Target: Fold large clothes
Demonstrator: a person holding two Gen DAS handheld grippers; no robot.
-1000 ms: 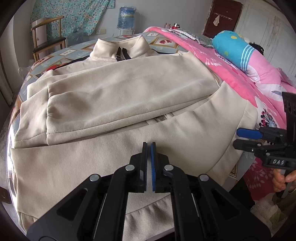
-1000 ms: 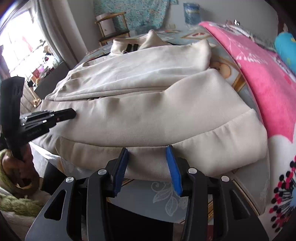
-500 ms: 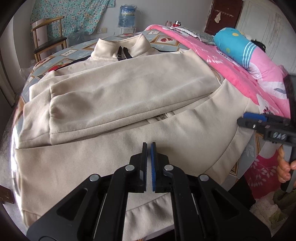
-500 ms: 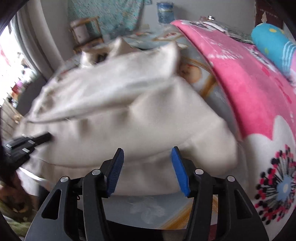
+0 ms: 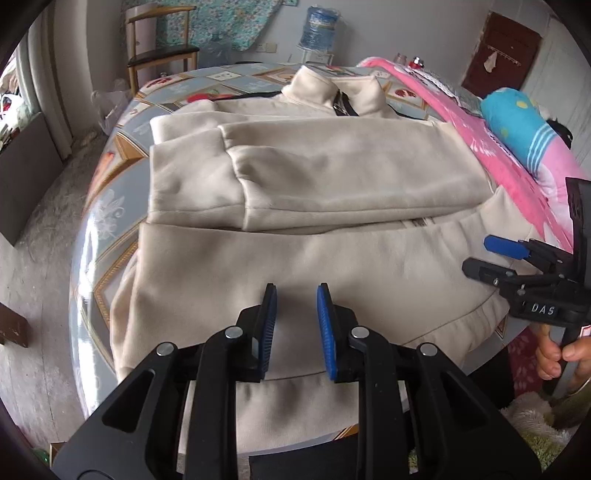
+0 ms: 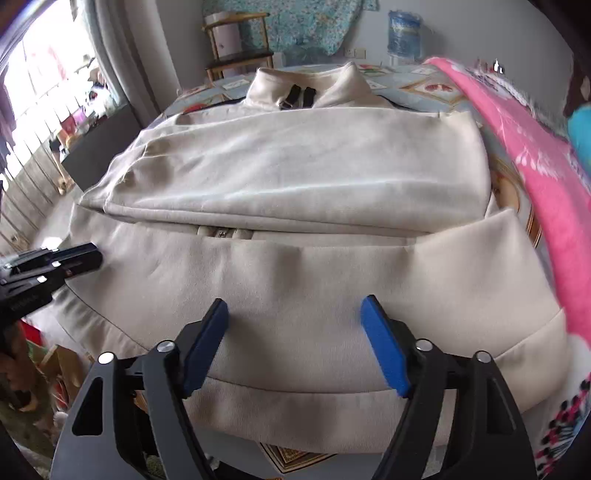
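Left claw [image 5: 293, 325] just parted, right claw [image 6: 295, 343] opening wide, both empty over the hem at lower frame. Beige jacket [image 6: 295, 177] lies sleeves folded across. Bed [image 5: 122, 206] bare at left edge.

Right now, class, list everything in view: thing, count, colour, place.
jacket: one, beige, spread on the table, sleeves folded across its chest, collar at the far end.
table: one, patterned blue-grey cover, under the jacket.
blanket: one, pink, along the jacket's right side.
pillow: one, turquoise, on the blanket.
chair: one, wooden, far wall.
water bottle: one, blue, far wall.
left gripper: black, blue pads, jaws just opening over the hem, nothing between.
right gripper: same, jaws just opening wide over the hem, empty.
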